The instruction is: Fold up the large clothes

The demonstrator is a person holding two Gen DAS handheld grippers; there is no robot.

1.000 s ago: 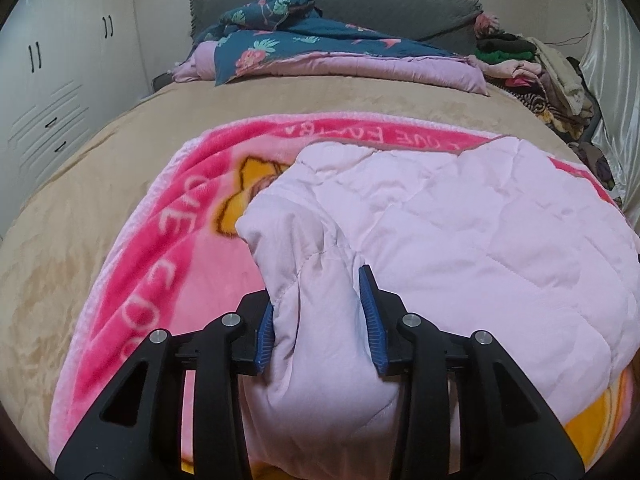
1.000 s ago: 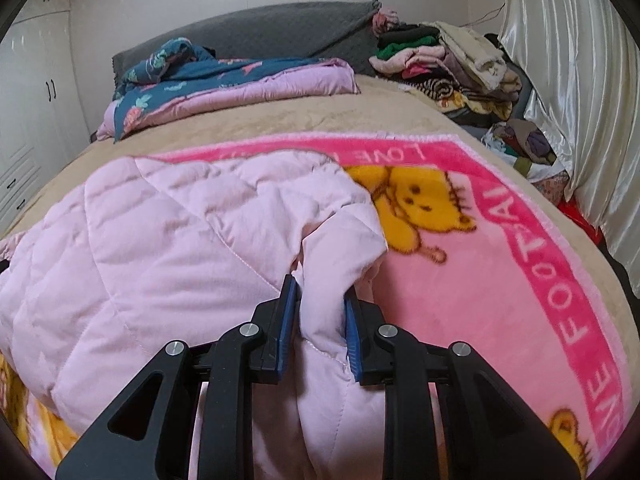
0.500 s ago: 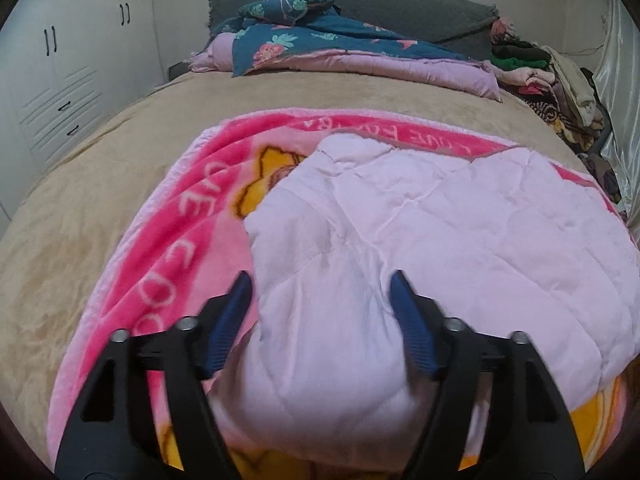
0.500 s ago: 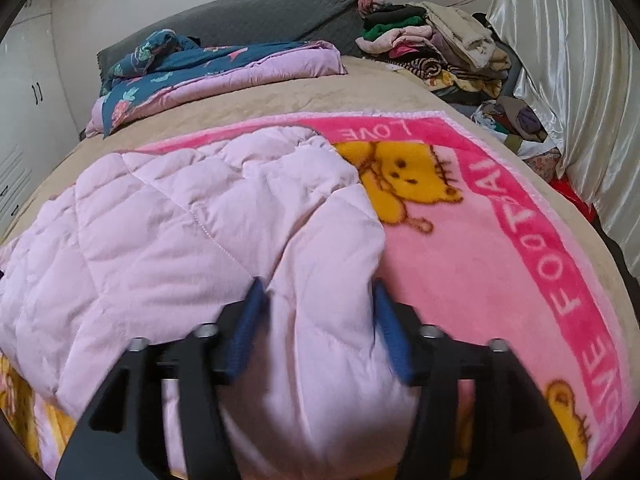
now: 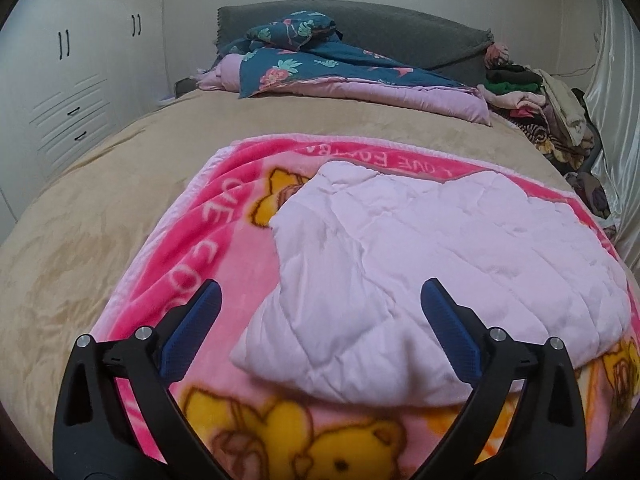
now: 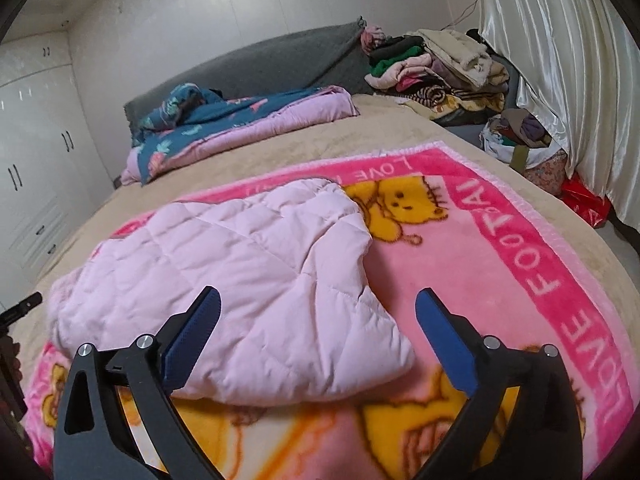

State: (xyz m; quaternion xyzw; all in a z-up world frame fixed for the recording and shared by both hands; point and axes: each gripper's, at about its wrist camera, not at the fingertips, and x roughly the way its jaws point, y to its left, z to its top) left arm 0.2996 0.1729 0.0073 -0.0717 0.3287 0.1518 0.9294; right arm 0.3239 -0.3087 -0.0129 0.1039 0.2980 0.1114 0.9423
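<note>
A pale pink quilted garment (image 5: 420, 264) lies folded flat on a bright pink bear-print blanket (image 5: 192, 264) on the bed. It also shows in the right wrist view (image 6: 248, 280), lying on the same blanket (image 6: 500, 248). My left gripper (image 5: 320, 304) is wide open and empty, held above the garment's near left corner. My right gripper (image 6: 318, 312) is wide open and empty above the garment's near right corner. Neither gripper touches the cloth.
A tan bedcover (image 5: 100, 208) lies under the blanket. A blue floral quilt (image 5: 340, 68) lies by the grey headboard (image 6: 280, 60). A pile of clothes (image 6: 436, 68) sits at the far right, by a curtain (image 6: 560, 80). White cupboards (image 5: 60, 80) stand at left.
Both grippers were shut on folds of the pink garment a second ago. They opened, let it drop flat, and have pulled back and up from it.
</note>
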